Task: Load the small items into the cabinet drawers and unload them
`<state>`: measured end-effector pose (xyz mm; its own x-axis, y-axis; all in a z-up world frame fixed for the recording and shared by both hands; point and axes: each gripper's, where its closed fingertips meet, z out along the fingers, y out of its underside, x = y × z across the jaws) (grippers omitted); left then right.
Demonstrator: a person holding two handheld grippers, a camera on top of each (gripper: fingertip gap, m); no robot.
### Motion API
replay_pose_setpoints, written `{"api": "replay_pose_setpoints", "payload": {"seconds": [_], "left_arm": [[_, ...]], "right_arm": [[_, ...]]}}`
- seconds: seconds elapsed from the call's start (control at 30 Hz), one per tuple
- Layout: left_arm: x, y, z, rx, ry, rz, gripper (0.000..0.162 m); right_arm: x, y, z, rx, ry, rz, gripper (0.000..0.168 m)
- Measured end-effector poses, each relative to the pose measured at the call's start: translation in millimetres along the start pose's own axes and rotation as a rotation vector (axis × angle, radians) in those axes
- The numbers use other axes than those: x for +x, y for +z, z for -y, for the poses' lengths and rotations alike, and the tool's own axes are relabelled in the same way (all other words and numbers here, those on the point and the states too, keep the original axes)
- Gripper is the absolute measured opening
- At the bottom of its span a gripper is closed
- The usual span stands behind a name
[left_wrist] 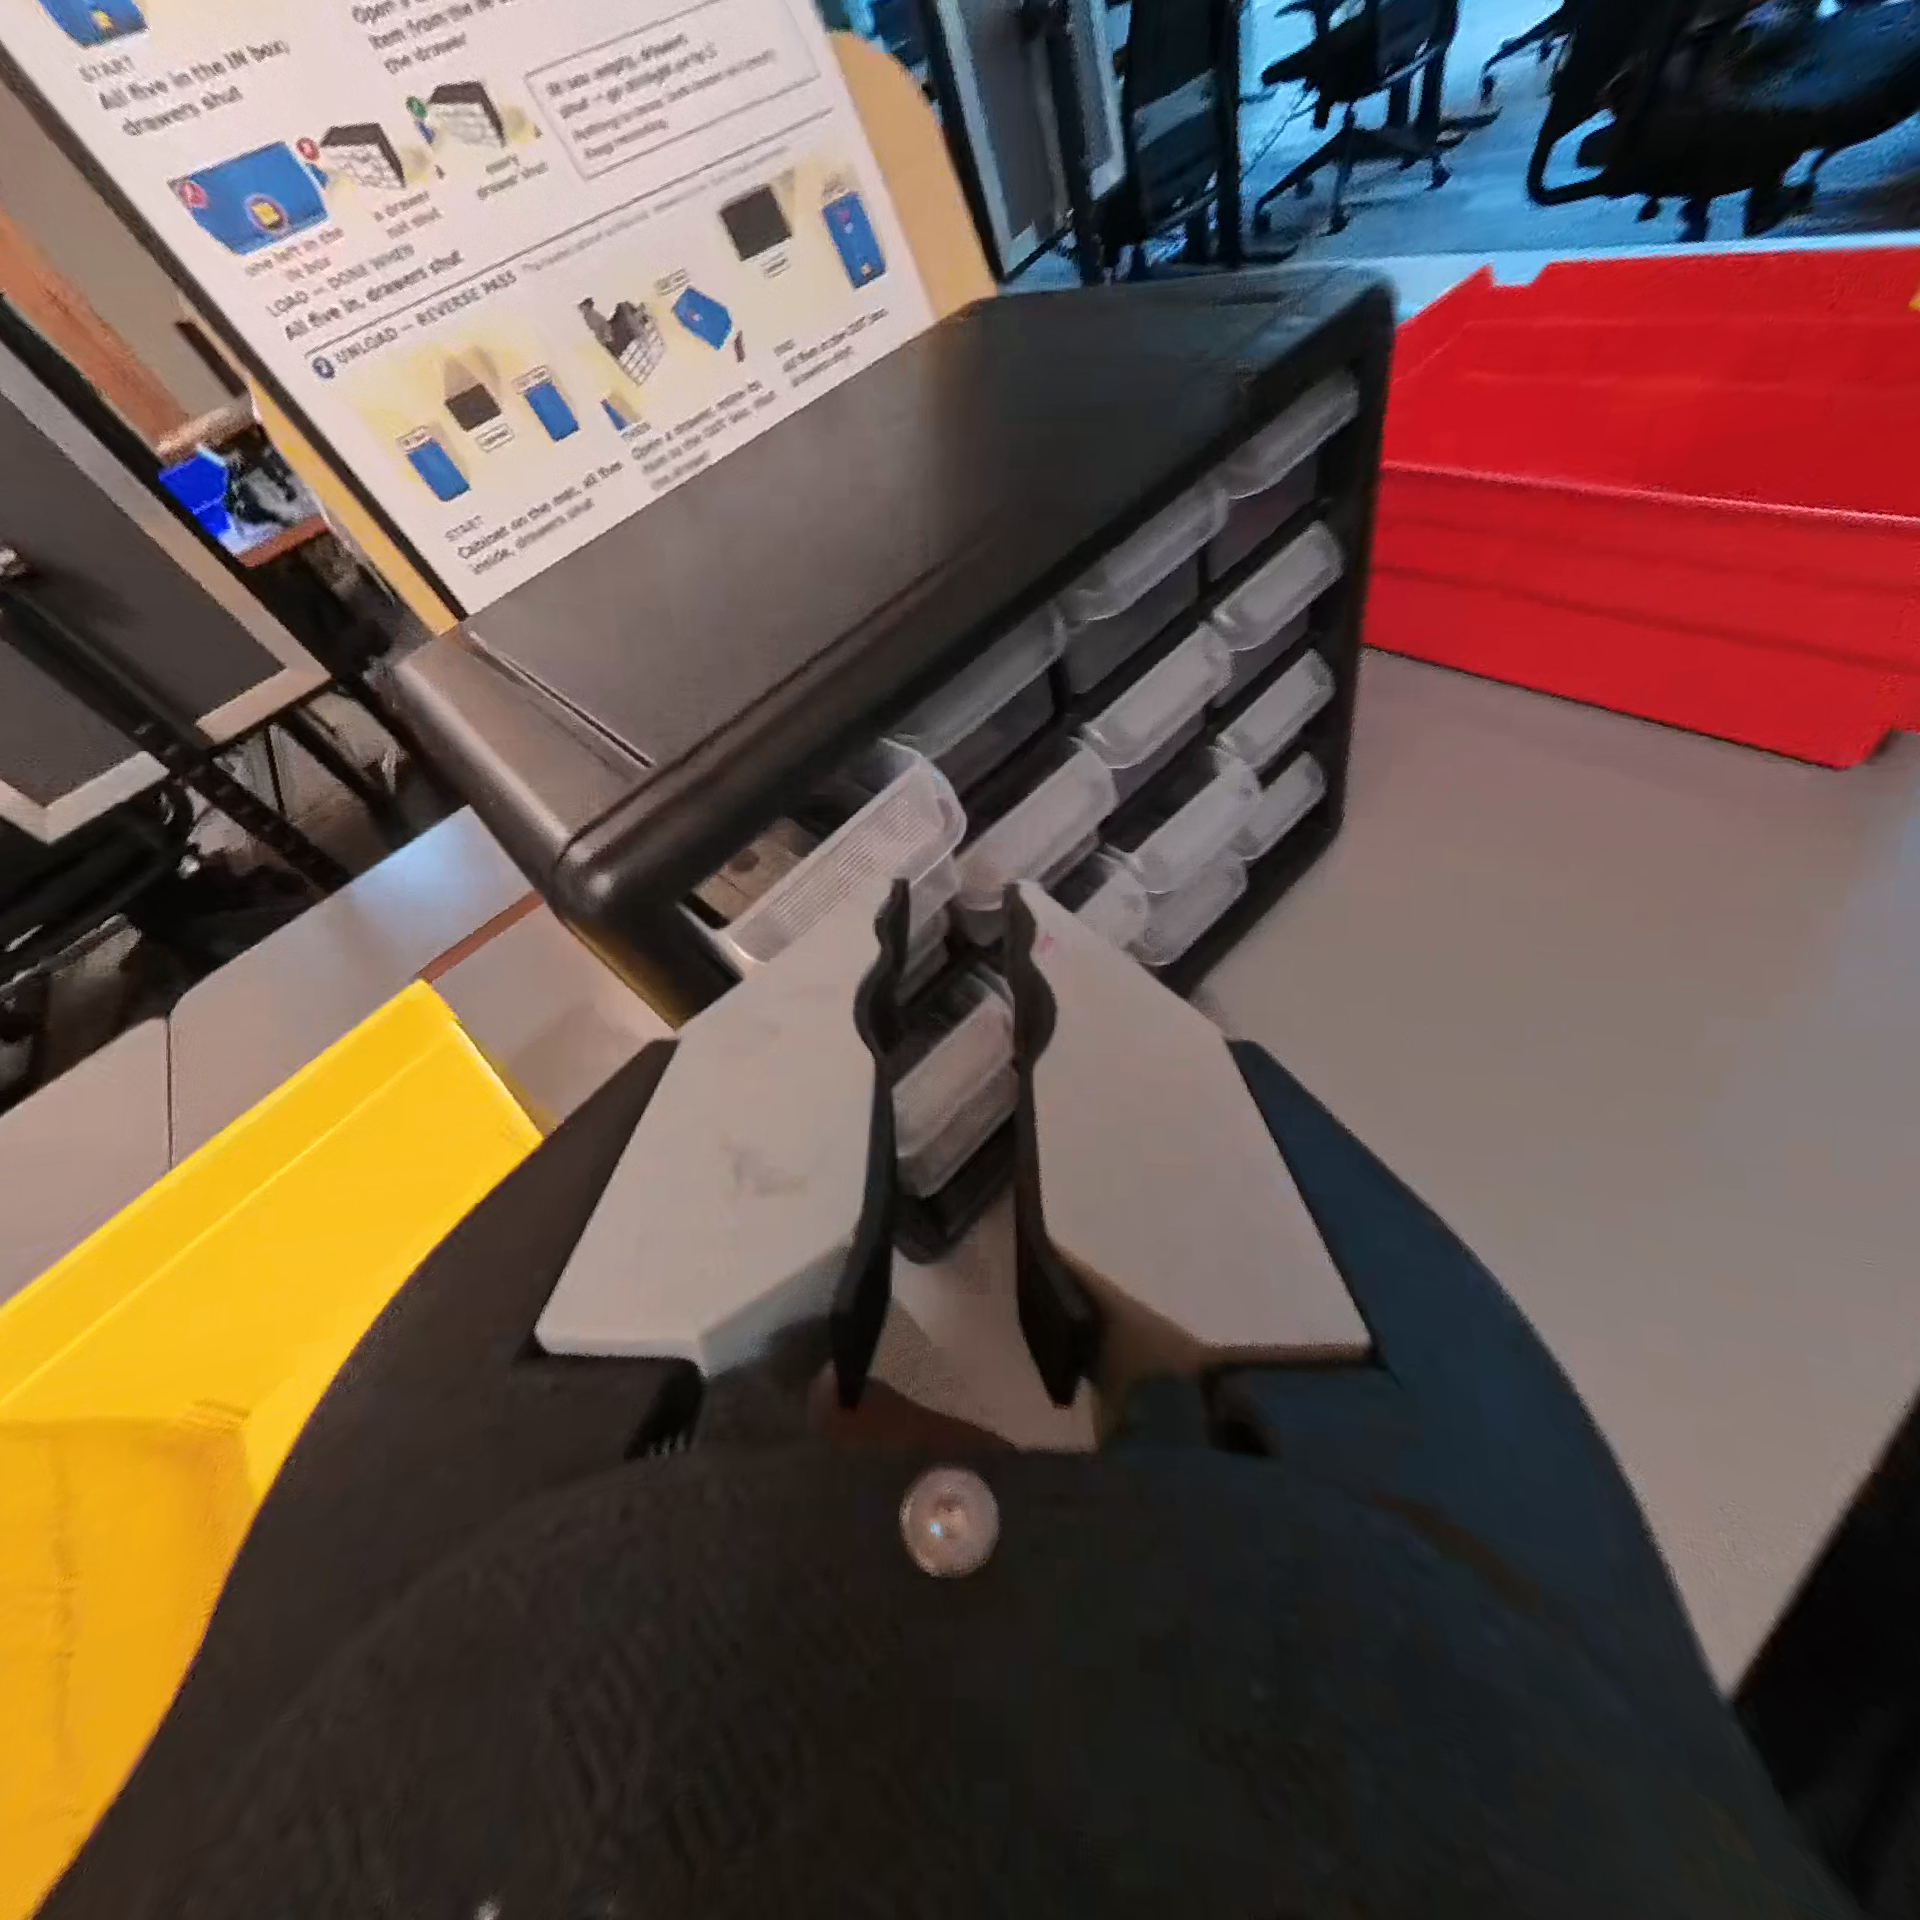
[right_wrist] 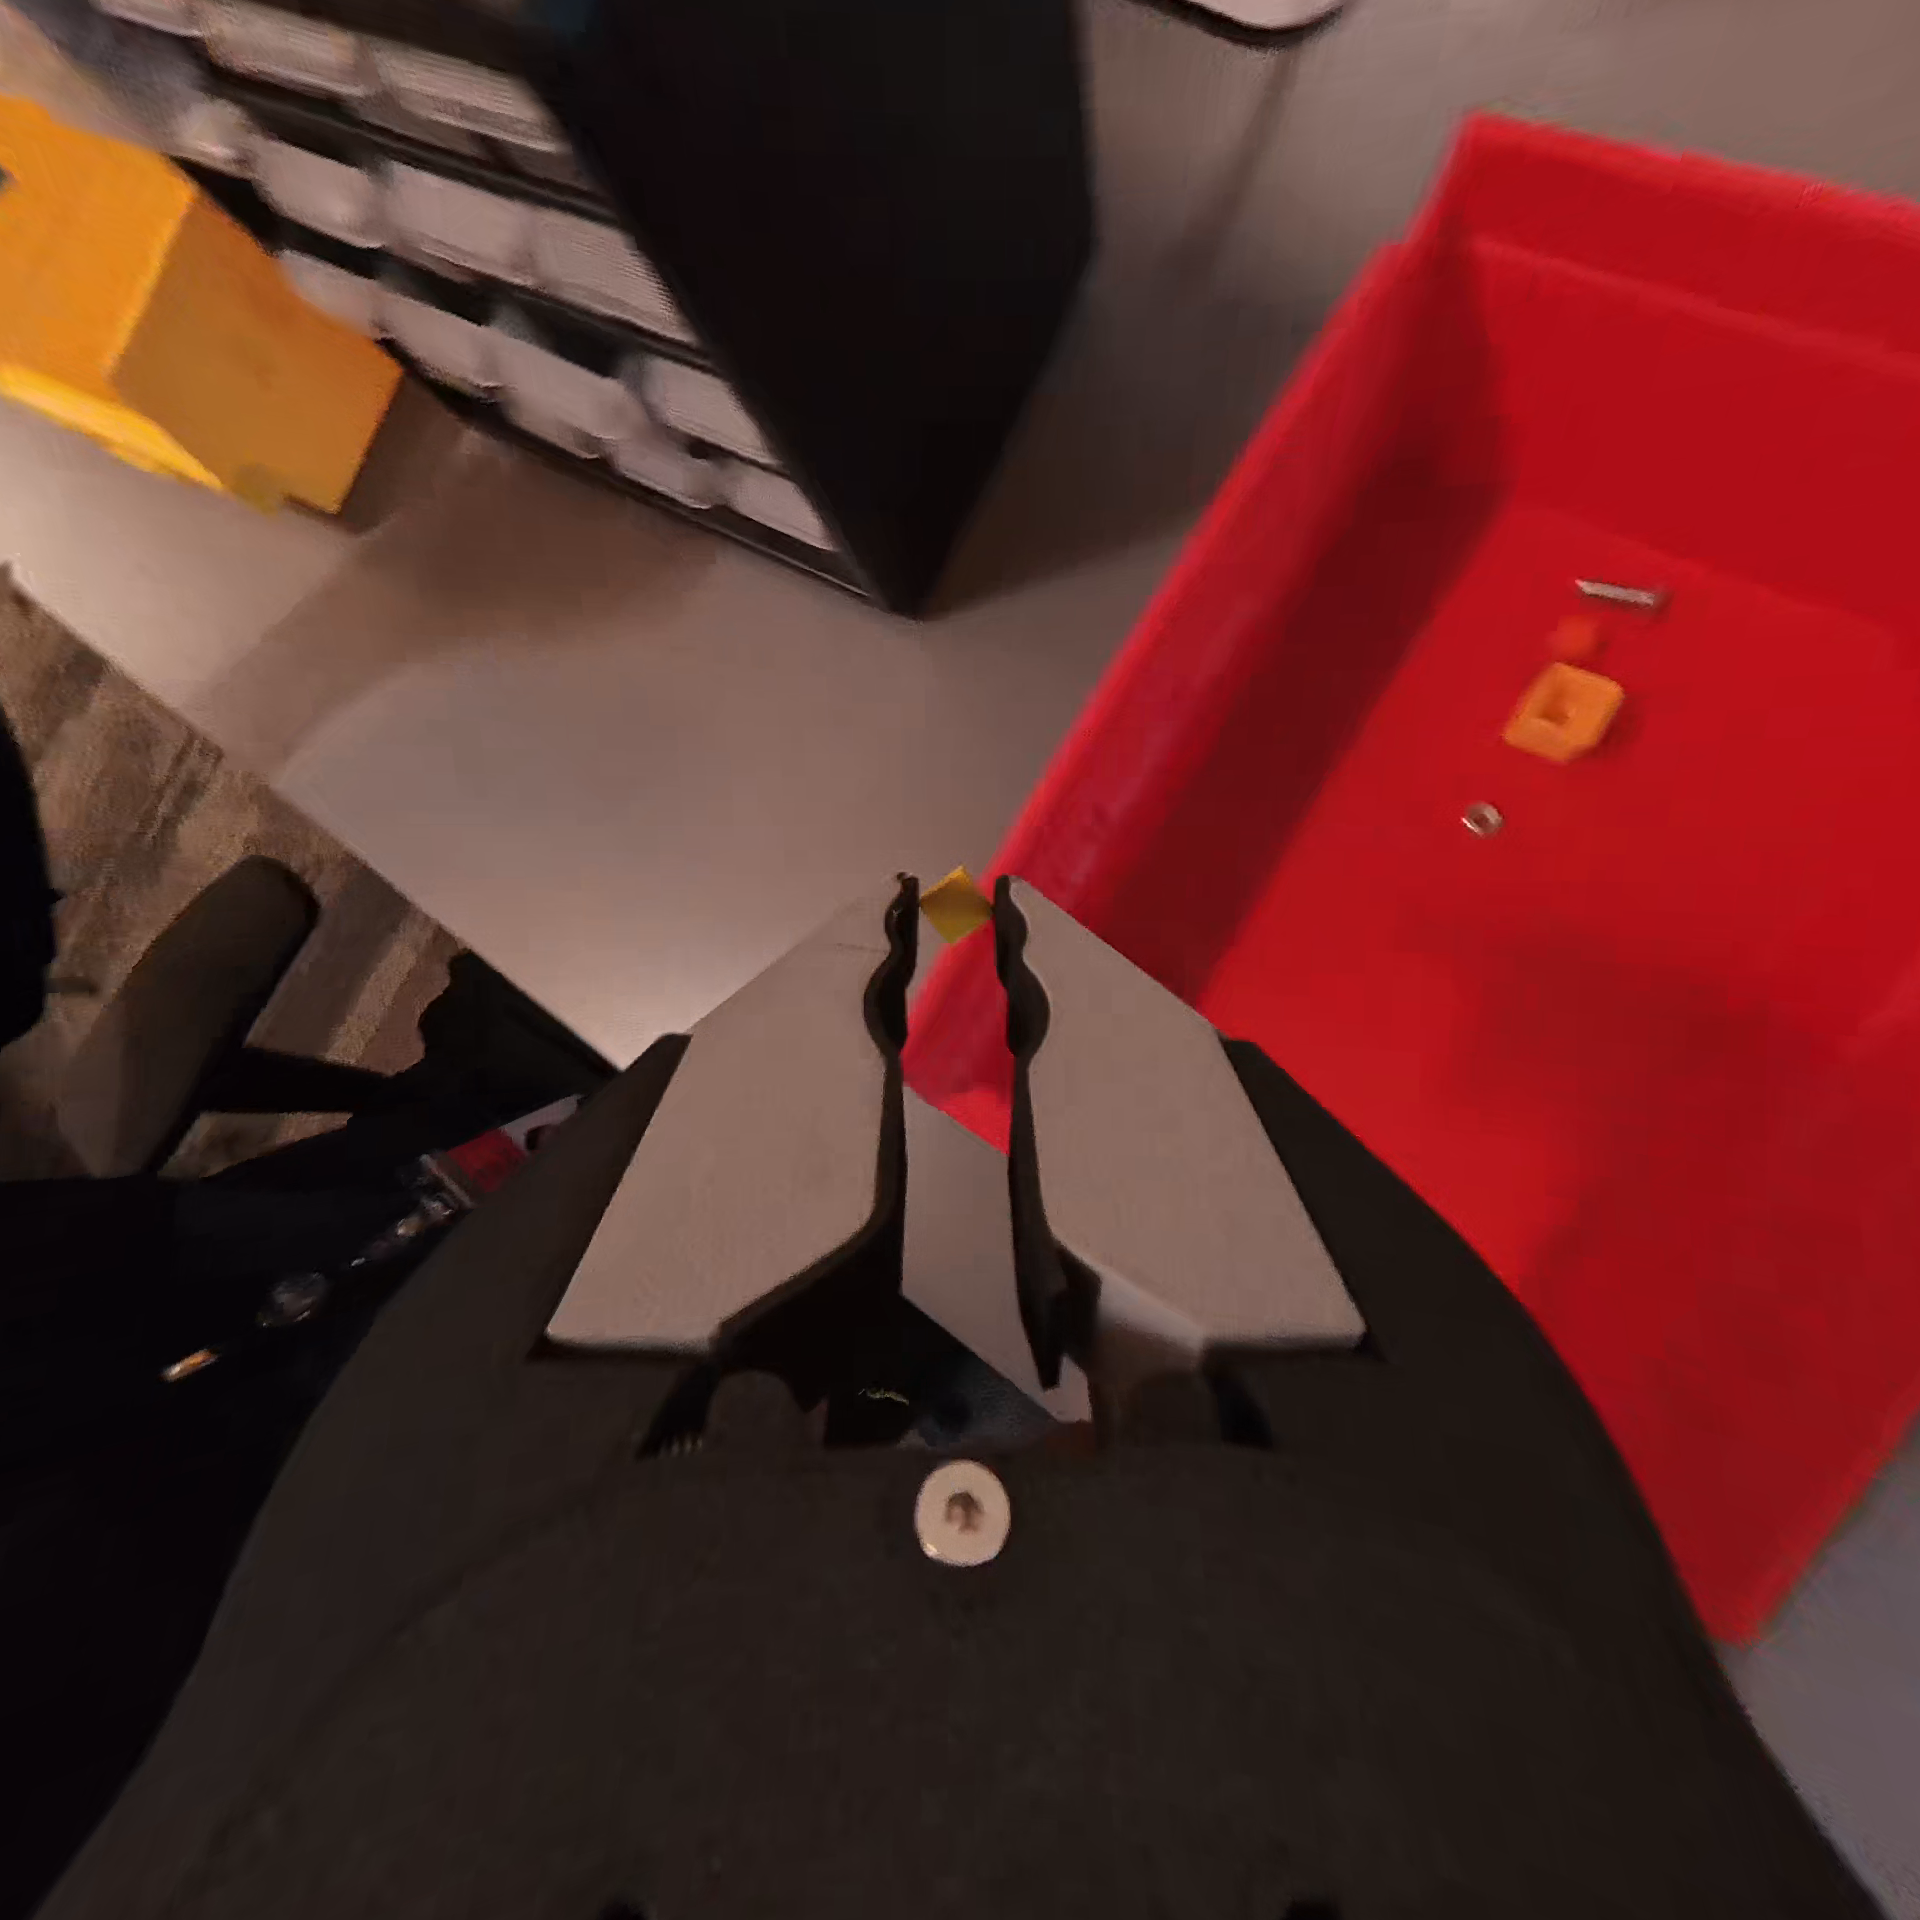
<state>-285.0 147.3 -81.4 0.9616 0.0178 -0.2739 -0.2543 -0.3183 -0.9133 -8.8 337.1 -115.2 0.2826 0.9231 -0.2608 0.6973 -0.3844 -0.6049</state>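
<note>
Nearby, red bin point(right_wrist: 1299, 727), yellow bin point(left_wrist: 239, 1226).

Both pictures are lit by soft, warm indoor light from above, while the far right of the left wrist view turns cool and blue behind the chairs point(left_wrist: 1662, 114). The left wrist view is fairly sharp near its middle, with a dull sheen on the black cabinet point(left_wrist: 935, 499) top, and the poster point(left_wrist: 499, 260) smears and bends toward the far left edge. The right wrist view is dimmer and heavily motion-blurred, worst on the drawers point(right_wrist: 499, 312) and yellow bin point(right_wrist: 177, 312) at far left, with a soft shadow across the red bin point(right_wrist: 1558, 1039) floor.
</note>
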Motion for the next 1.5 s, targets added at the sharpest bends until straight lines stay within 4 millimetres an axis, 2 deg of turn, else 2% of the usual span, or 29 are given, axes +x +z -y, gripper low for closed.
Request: {"api": "replay_pose_setpoints", "payload": {"seconds": [0.1,0.13,0.17,0.2,0.27,0.33,0.43,0.63,0.77,0.93,1.17,1.37,1.5], "left_arm": [[-17.7,18.4,-5.3,-0.041,-0.036,0.046,0.017],[-19.5,22.6,-7.1,-0.049,-0.055,0.045,0.006],[-19.5,24.8,-7.5,-0.05,-0.084,0.042,0.007],[-17.1,24.9,-6.3,-0.046,-0.117,0.033,0.01],[-4.9,20.2,-0.4,-0.019,-0.144,-0.002,0.031],[6.3,11.6,7.6,0.023,-0.121,-0.004,0.037],[29.4,0.5,15.4,0.06,-0.11,-0.049,0.041],[49.9,-11.1,12.2,0.081,-0.066,-0.057,0.04],[49.3,-14.9,2.1,0.058,-0.057,-0.045,0.041],[50.5,-23.7,-13.2,0.039,-0.054,-0.038,0.045],[39.8,-37.4,-29.9,0.022,-0.073,-0.011,0.045],[36.8,-44.2,-35.7,0.029,-0.094,-0.01,0.045],[35.4,-49.3,-39.4,0.035,-0.122,0.002,0.052]], "right_arm": [[44.6,11.5,-20.5,0.017,0.096,-0.047,0.012],[58.5,17.8,-27.6,0.009,0.124,-0.067,0.012],[71.9,25.0,-34.7,-0.006,0.147,-0.092,0.012],[84.7,32.6,-41.5,-0.024,0.165,-0.121,0.012],[107.3,47.9,-52.3,-0.067,0.185,-0.179,0.012],[124.4,62.0,-56.8,-0.095,0.213,-0.215,0.012],[137.7,78.7,-53.0,-0.104,0.244,-0.234,0.012],[146.4,94.2,-51.0,-0.137,0.215,-0.285,0.012],[146.6,100.5,-46.2,-0.131,0.211,-0.284,0.012],[154.9,106.4,-54.0,-0.196,0.181,-0.359,0.012],[161.7,104.2,-55.1,-0.218,0.174,-0.401,0.017],[160.8,101.9,-57.0,-0.21,0.194,-0.389,0.018],[152.1,90.2,-50.4,-0.162,0.188,-0.379,0.031]]}}
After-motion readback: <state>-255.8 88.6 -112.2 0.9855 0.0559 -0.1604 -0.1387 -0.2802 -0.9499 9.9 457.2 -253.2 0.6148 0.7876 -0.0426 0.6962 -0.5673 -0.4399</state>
